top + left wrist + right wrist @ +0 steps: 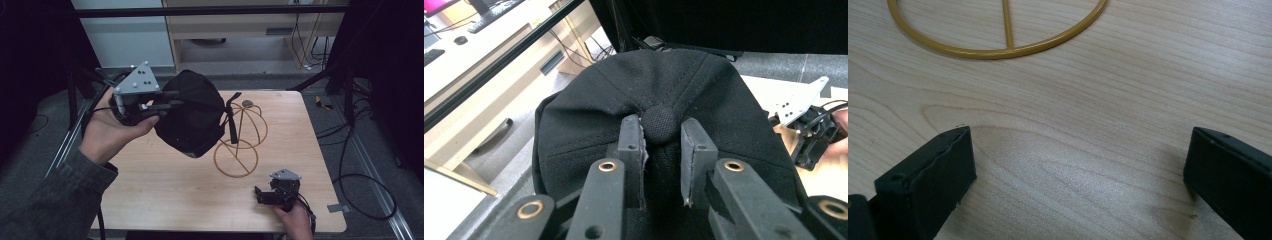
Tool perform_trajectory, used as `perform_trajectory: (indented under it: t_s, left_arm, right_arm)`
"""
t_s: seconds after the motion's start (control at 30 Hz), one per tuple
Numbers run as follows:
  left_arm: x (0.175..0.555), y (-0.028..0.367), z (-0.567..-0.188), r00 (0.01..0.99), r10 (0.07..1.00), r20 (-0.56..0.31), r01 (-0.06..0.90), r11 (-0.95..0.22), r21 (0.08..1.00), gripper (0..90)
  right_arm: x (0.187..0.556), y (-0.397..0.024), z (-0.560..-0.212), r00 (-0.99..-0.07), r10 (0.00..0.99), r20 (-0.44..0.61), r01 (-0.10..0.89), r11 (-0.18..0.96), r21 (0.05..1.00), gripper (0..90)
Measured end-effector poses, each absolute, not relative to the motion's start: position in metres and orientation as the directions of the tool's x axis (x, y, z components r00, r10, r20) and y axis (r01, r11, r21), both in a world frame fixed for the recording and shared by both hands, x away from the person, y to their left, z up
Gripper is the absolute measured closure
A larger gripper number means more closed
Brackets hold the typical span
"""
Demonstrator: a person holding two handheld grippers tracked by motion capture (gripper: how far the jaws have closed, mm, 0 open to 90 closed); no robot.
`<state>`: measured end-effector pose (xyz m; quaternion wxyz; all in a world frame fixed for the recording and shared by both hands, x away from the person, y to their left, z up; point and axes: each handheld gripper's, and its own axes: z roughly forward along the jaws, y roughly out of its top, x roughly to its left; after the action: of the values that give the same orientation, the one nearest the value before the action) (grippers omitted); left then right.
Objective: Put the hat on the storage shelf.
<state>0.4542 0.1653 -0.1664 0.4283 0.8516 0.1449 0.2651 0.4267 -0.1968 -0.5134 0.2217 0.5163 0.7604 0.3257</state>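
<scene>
Above the table's [165,180] left half, my left gripper [167,99] holds a black cap [192,117] in the air. Seen along that gripper, my 2 fingers [631,145] pinch the crown on either side of the cap's top button [659,125], with fabric bunched between them. From the high view the cap hangs tilted, its dome facing up and toward me, its strap [231,120] dangling at the right edge, just in front of the stand [242,142]. That stand is a gold wire frame with a round base ring flat on the wood and a rounded cage above it; the cap overlaps its left side in the picture, and I cannot tell whether they touch. Near the table's front right, my right gripper [274,194] sits low over the wood. Its fingers [928,180] are spread wide with nothing but bare table between them, and the stand's base ring [998,50] lies just ahead.
</scene>
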Motion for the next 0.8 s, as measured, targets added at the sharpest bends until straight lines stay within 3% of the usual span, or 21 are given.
perform_trajectory:
  t_s: [0.8]
  left_arm:
    - [0.485, 0.093, -0.176, 0.847, 0.433, 0.309, 0.015, -0.6, 0.8, 74.4]
  right_arm:
    - [0.427, -0.197, -0.513, -0.368, 0.93, 0.0, 0.641, 0.254, 0.724, 0.4]
